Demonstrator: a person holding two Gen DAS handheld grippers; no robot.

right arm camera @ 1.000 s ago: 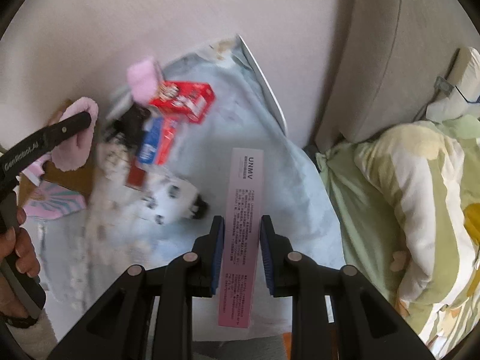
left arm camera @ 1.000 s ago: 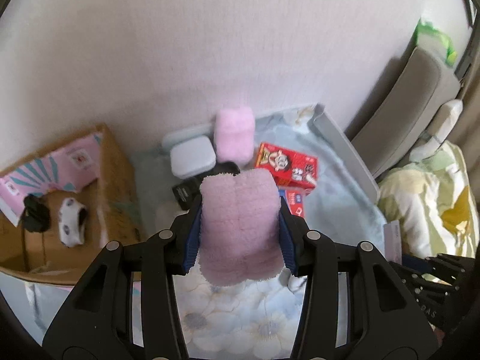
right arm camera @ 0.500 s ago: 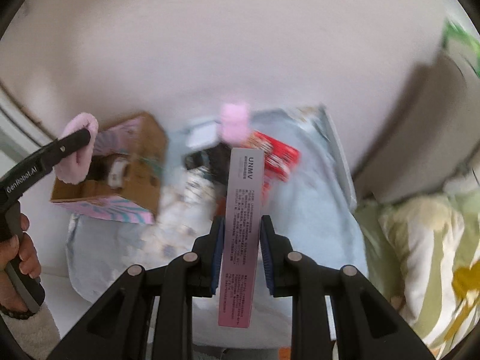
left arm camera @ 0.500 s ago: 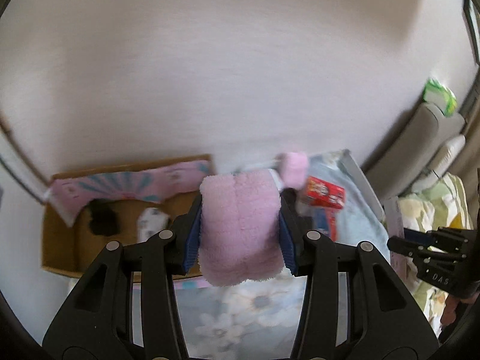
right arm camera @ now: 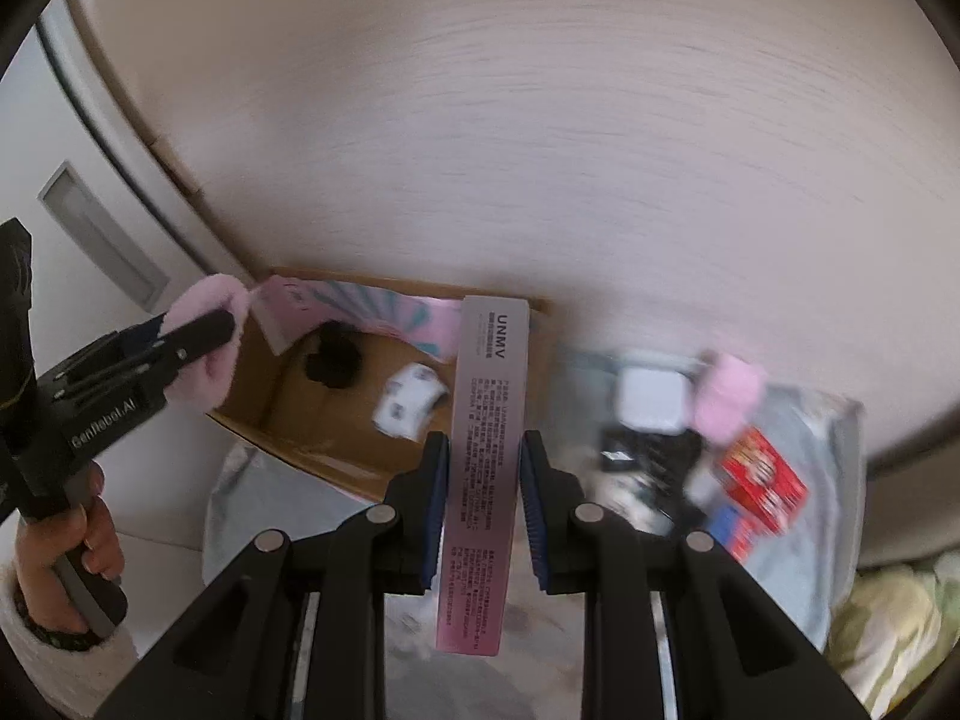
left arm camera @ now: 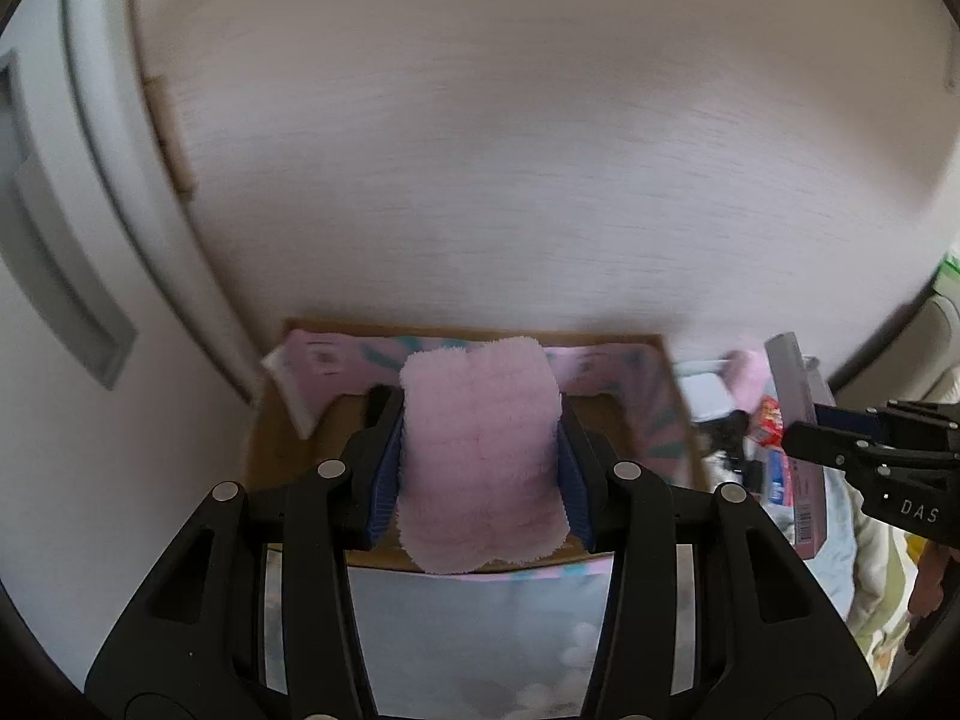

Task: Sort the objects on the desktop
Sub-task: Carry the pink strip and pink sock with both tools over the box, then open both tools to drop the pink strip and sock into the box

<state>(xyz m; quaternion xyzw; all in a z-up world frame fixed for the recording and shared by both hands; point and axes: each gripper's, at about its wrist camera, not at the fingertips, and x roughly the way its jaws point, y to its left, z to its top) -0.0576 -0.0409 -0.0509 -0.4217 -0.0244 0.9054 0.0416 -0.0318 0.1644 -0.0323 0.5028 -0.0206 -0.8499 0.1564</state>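
The long pink box [right arm camera: 486,468] held upright bears "UNMV" near its far end; the small print below it is too fine to read. The left gripper [right arm camera: 198,324] has "GenRobot.AI" on its black body. The right gripper [left arm camera: 804,426] shows the letters "DAS".

Swung across from the cluttered blue cloth [right arm camera: 804,546] toward the cardboard box [left arm camera: 600,414] at its left edge. Left gripper [left arm camera: 480,468] with pink fluffy item [left arm camera: 480,456] now above the box opening; right gripper [right arm camera: 483,501] with long pink carton [right arm camera: 486,468] brought over the box's near rim.
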